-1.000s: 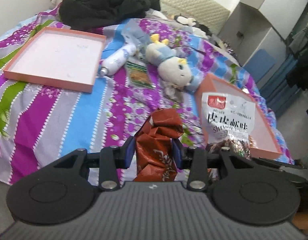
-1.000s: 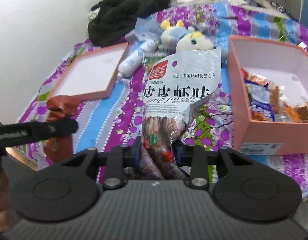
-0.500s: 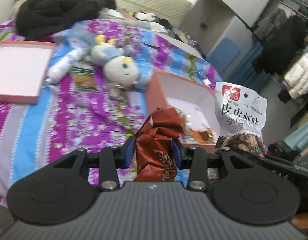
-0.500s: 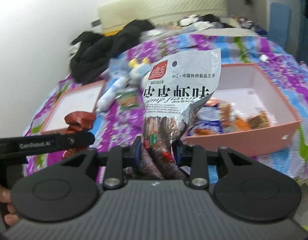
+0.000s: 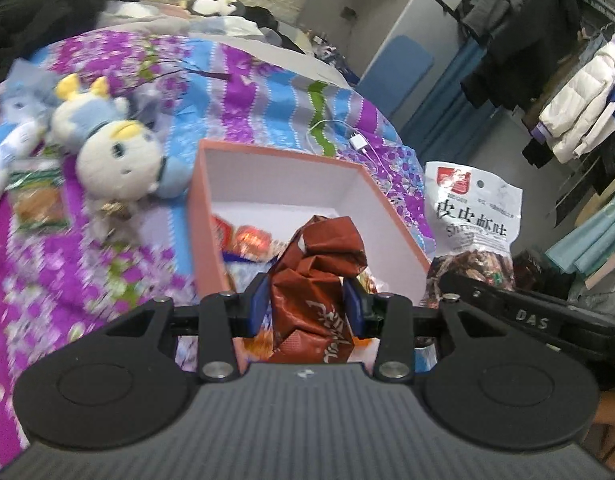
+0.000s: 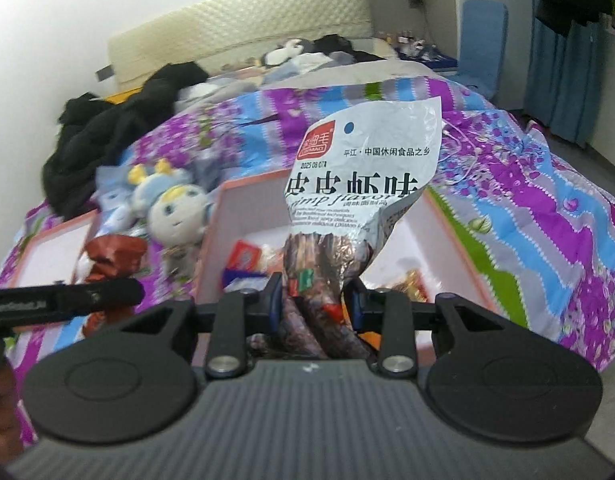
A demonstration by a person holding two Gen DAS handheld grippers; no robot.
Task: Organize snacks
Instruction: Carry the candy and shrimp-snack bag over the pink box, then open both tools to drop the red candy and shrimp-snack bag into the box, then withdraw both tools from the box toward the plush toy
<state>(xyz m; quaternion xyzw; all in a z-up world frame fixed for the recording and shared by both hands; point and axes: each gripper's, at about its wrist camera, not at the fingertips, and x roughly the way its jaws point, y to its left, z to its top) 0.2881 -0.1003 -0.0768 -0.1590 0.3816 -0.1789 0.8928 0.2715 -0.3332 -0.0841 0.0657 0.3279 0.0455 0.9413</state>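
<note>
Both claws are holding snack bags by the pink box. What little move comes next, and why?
Probably lower the left claw and let the brown snack bag drop into the pink box: it hangs above the box, where other snacks already lie. The right claw grips the shrimp snack bag.

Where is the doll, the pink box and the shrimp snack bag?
Plush doll (image 5: 115, 160), left wrist view, on its white face.
Pink box (image 5: 203, 216), left wrist view, on its left wall.
Shrimp snack bag (image 6: 363, 176), right wrist view, on its printed front.
</note>
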